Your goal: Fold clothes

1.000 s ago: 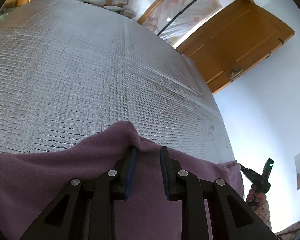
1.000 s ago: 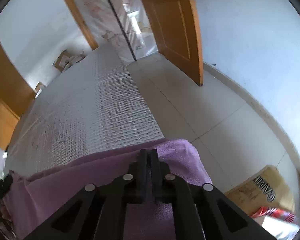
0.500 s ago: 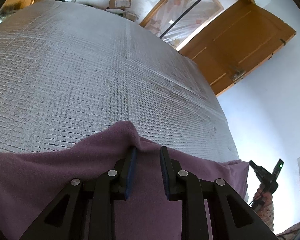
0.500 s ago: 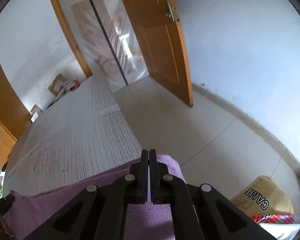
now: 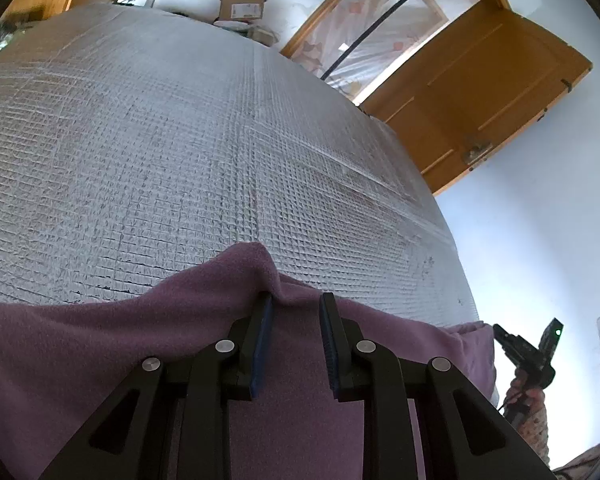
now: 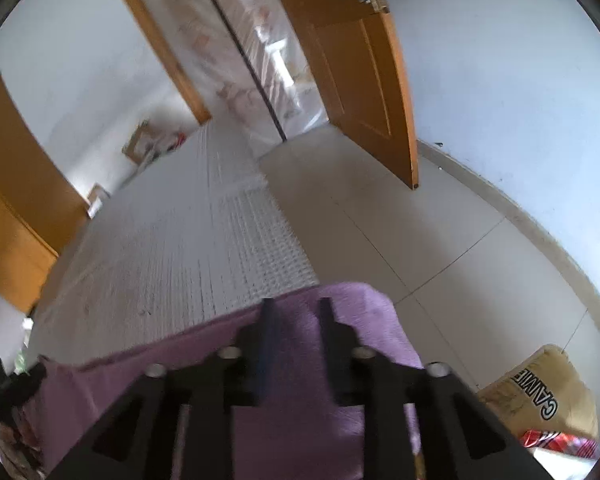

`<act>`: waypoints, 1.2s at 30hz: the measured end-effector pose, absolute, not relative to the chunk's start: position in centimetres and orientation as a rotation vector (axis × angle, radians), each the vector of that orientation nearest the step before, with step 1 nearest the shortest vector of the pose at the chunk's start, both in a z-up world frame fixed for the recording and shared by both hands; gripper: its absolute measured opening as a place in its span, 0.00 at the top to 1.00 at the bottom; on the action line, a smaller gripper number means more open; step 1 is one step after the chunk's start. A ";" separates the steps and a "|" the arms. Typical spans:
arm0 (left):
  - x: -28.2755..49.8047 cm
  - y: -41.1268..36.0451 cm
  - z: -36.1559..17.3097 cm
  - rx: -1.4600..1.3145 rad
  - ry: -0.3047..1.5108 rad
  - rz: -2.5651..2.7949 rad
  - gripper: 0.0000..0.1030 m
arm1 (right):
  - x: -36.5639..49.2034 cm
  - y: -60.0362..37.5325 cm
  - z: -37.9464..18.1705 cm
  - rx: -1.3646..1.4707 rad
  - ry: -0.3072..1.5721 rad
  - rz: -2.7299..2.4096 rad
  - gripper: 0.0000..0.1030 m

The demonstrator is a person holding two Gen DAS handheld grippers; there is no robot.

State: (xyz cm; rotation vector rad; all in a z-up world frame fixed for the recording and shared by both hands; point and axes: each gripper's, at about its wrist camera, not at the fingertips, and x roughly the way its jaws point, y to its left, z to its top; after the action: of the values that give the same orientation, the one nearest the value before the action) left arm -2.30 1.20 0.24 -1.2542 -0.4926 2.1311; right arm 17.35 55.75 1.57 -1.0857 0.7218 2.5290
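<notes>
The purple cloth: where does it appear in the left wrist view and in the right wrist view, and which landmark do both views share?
Left wrist view: the purple cloth fills the bottom, under the fingers, its far edge bunched up on the grey mat.
Right wrist view: it fills the bottom centre, with a corner hanging over the mat's right edge.
Shared landmark: the open wooden door, upper right in the left view, top centre in the right view.

There was one purple garment (image 5: 100, 344) on one grid-textured bed (image 5: 180, 140). Two claws were in view, the left claw (image 5: 296, 304) and the right claw (image 6: 296, 308). One wooden door (image 6: 360, 60) stood open; one yellow printed bag (image 6: 540, 396) lay on the floor.
</notes>
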 end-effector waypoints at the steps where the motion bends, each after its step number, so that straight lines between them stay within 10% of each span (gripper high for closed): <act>1: -2.3 1.3 0.2 -1.253 -0.493 2.131 0.76 | 16.9 55.5 1.2 -1.108 0.700 2.527 0.75; 4: -2.4 1.0 0.0 -1.251 -0.501 2.127 0.76 | 16.1 55.5 0.4 -1.140 0.699 2.507 0.75; 7: -2.5 1.0 -0.1 -1.250 -0.503 2.126 0.76 | 16.0 55.4 0.2 -1.146 0.666 2.492 0.99; 19: -1.7 0.1 -0.6 -1.238 -0.511 2.134 0.76 | 17.8 54.1 6.1 -0.840 0.456 2.501 0.99; 36: -2.2 -0.3 -1.1 -1.227 -0.535 2.127 0.76 | 14.3 55.4 0.5 -1.150 0.474 2.319 0.99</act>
State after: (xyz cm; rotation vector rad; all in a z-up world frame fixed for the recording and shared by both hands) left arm -2.20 -0.33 -1.08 -1.2273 -0.5353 2.1265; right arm 14.33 55.43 0.52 -1.1495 0.4737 2.3190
